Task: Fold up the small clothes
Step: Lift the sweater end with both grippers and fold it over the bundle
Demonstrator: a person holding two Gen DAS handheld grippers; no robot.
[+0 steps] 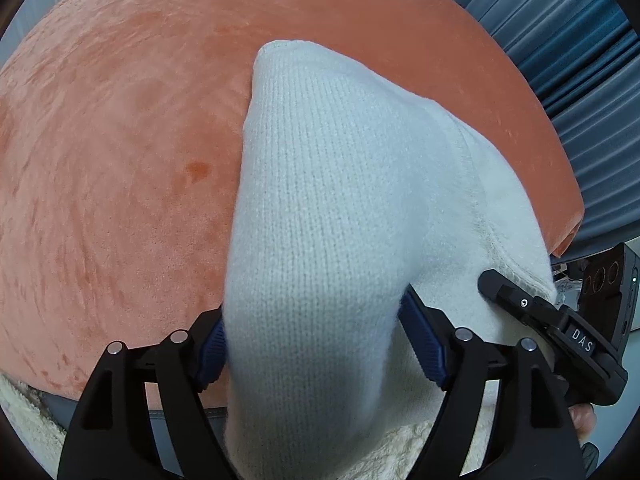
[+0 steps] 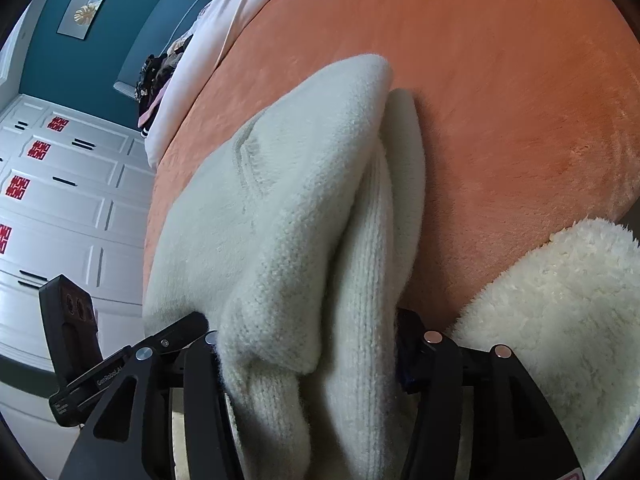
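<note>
A cream knitted sweater (image 1: pixel 332 184) lies bunched on the orange velvet bed cover (image 1: pixel 120 140). My left gripper (image 1: pixel 312 344) is shut on a thick fold of it, which bulges between the blue pads (image 1: pixel 420 340). The right gripper's black fingertip (image 1: pixel 516 300) rests on the sweater's ribbed edge at the right of the left wrist view. In the right wrist view my right gripper (image 2: pixel 308 360) is shut on a gathered fold of the sweater (image 2: pixel 304 208), which drapes over both fingers and hides the pads. The left gripper's finger (image 2: pixel 172 336) shows at lower left.
A fluffy cream blanket (image 2: pixel 560 300) lies at the bed's near edge on the right. White bedding (image 2: pixel 208 48) and dark clothes (image 2: pixel 156 76) sit at the far end. A white wardrobe (image 2: pixel 60 200) and blue curtains (image 1: pixel 568 60) flank the bed.
</note>
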